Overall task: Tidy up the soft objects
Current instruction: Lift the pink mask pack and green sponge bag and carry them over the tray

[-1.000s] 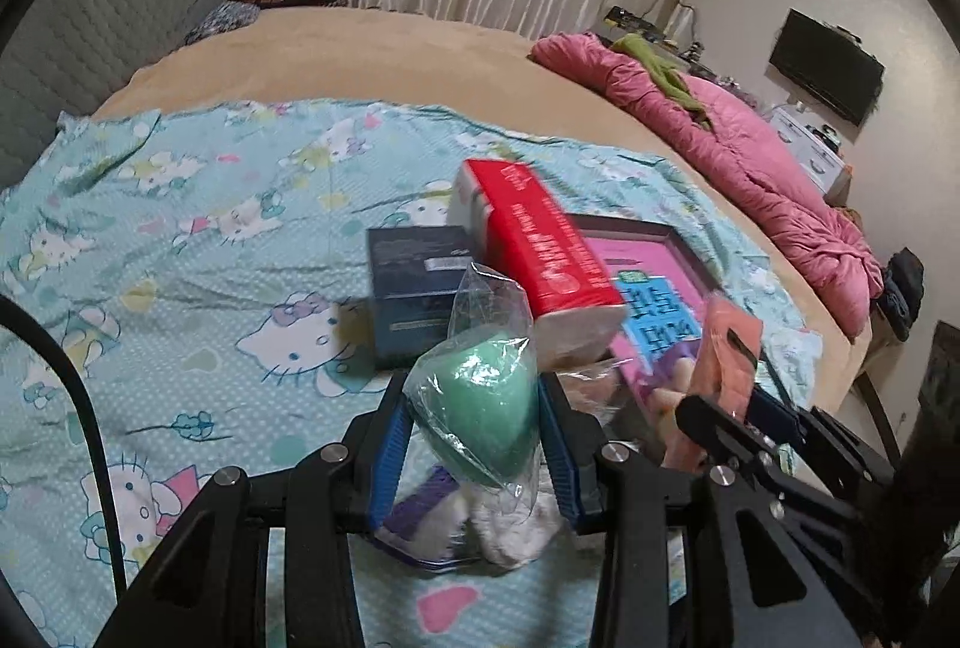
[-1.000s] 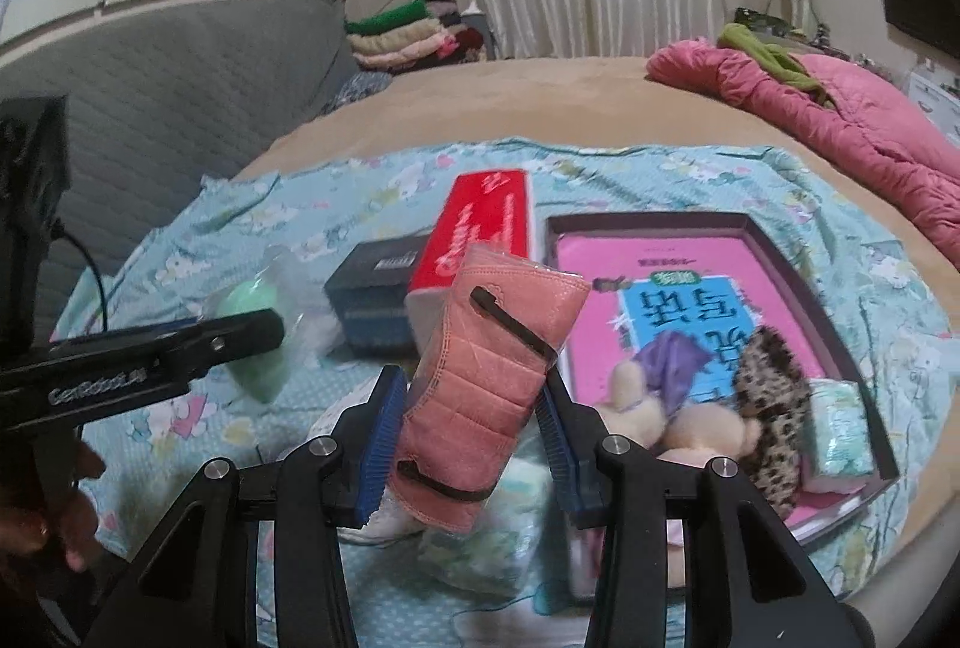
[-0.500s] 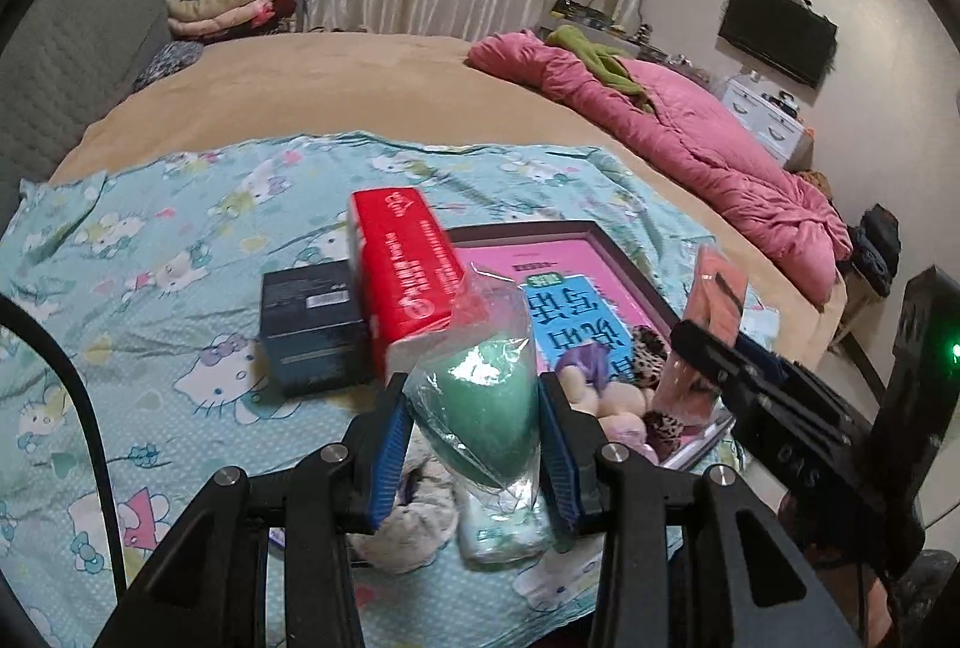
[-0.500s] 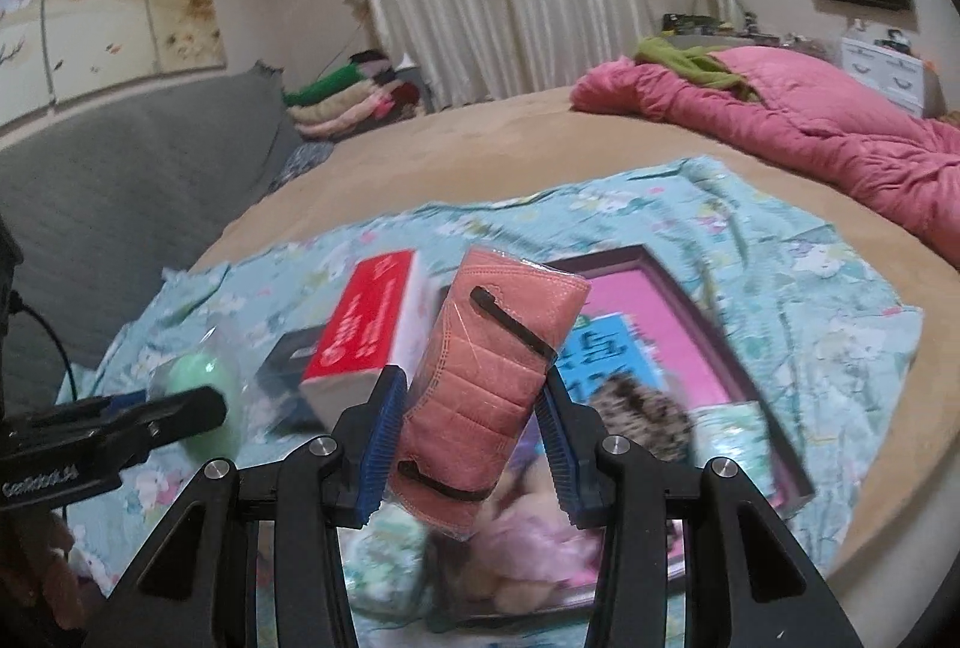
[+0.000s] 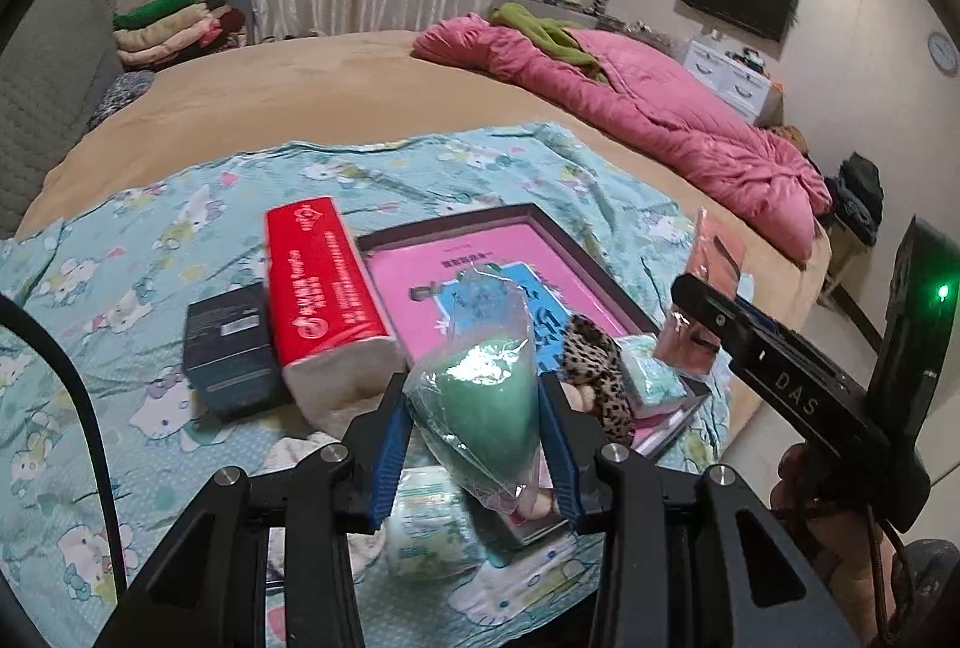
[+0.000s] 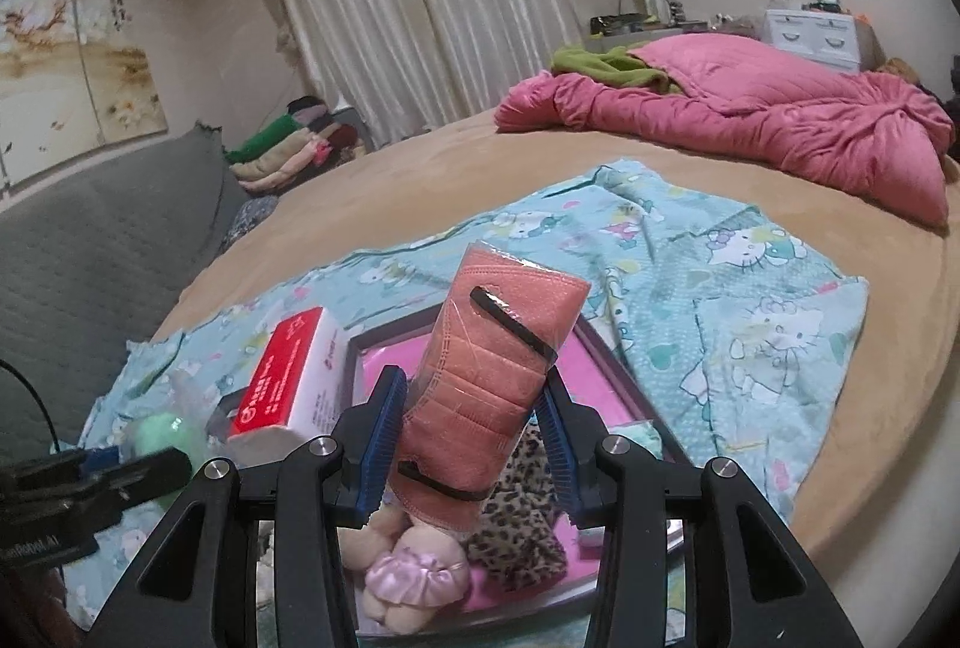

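A mint-green teardrop sponge in a clear plastic bag (image 5: 486,402) sits low in the centre of the left wrist view, between blue-padded black fingers (image 5: 390,453). Behind it, a red-and-white tissue pack (image 5: 324,288) lies left of centre, and a dark navy box (image 5: 225,348) further left. A pink tray with a dark brown rim (image 5: 498,215) fills the middle; a leopard-print fabric piece (image 5: 600,366) lies right of centre. The turquoise sheet with white cartoon cats (image 5: 120,288) covers the left. A magenta quilt (image 5: 660,108) crosses the upper right.

In the right wrist view, a salmon-pink ribbed mask packet with black loops (image 6: 489,384) stands centre; a beige plush toy with a lilac bow (image 6: 414,570) lies at the bottom.
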